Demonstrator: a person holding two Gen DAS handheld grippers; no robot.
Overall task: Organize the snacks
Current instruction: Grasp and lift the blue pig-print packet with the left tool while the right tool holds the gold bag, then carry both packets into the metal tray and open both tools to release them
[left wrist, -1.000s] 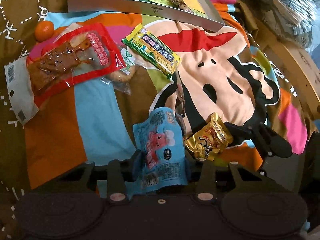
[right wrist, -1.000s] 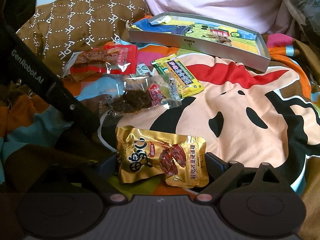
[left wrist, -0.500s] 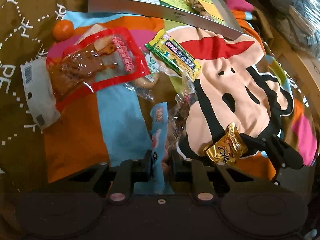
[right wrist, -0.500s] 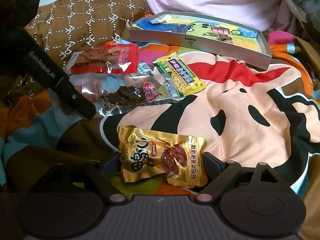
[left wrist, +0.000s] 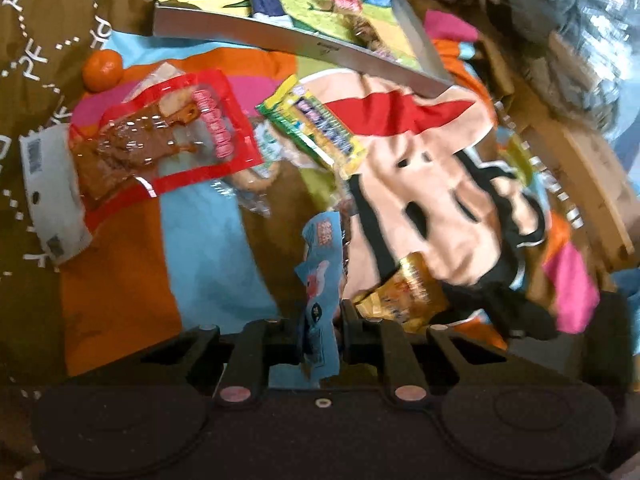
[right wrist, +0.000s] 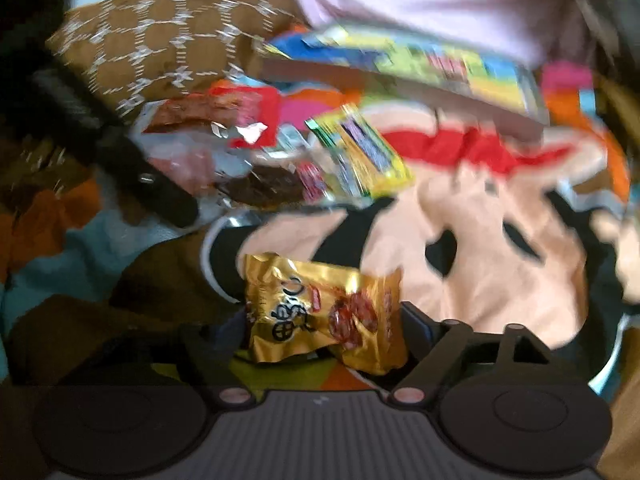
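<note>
My left gripper (left wrist: 322, 314) is shut on a blue snack packet (left wrist: 320, 264), which stands folded edge-on between the pads. In the right wrist view, my right gripper (right wrist: 324, 316) holds a gold snack packet (right wrist: 320, 304) across its width, jaws wide, and the packet is buckled between them. The gold packet stays sharp while the bedding behind it blurs. The same gold packet (left wrist: 404, 296) shows at the right of the left wrist view. A grey tray (left wrist: 280, 40) with a cartoon-print floor lies at the far side and holds a few small packets.
On the colourful cartoon blanket (left wrist: 440, 208) lie a red packet of brown meat (left wrist: 160, 140), a yellow-green packet (left wrist: 316, 128), a clear packet of dark meat (right wrist: 260, 188) and a small orange fruit (left wrist: 102, 70). A brown patterned cushion (right wrist: 172, 40) sits at the back left.
The left jaws closed on the blue packet, which went from flat to folded edge-on. The right jaws narrowed a little and the gold packet buckled. Both views have shifted, and the right one is now blurred.
</note>
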